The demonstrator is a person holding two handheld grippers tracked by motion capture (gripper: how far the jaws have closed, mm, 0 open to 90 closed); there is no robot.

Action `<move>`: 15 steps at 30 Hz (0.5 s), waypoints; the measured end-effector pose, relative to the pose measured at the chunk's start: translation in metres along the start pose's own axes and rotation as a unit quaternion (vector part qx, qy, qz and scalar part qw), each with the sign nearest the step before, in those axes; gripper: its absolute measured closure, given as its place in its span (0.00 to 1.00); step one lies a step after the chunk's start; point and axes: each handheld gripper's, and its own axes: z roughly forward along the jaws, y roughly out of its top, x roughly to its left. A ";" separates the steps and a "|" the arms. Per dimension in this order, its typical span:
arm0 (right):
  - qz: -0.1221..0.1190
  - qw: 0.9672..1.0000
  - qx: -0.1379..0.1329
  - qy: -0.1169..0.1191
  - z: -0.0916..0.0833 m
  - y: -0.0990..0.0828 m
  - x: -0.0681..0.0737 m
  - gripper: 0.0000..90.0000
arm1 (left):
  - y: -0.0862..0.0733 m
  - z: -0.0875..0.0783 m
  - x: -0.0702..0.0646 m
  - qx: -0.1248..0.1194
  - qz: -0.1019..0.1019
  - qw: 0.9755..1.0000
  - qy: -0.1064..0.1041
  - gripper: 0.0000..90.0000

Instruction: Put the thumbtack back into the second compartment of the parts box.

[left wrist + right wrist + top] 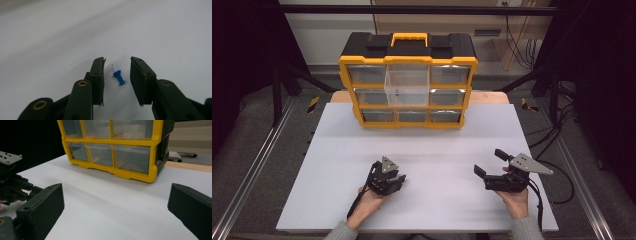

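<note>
A small blue pushpin (118, 76) lies on its side on the white tabletop (432, 145), needle pointing away. My left gripper (117, 60) points down at it, a jaw on either side; gaps show between the pin and both pads. In the high view the left gripper (399, 179) sits low over the board's near left of centre. My right gripper (489, 161) hovers at the near right, its jaws wide apart with nothing between them (116, 192).
A yellow and black drawer organizer (408, 61) stands at the far edge of the board, its clear top-middle drawer (407, 82) pulled out. Its lower drawers (130, 173) face the right gripper. The left gripper's body (10, 185) sits at that view's left edge.
</note>
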 end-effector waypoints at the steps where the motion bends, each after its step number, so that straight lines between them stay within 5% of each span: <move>1: 0.000 1.000 0.000 0.000 0.000 0.000 0.000 0.01 | 0.000 0.000 0.000 0.000 0.003 1.000 0.002 0.72; 15: 0.000 1.000 -0.001 0.000 0.000 0.000 0.000 0.01 | 0.000 0.002 -0.003 0.012 0.009 1.000 0.008 0.81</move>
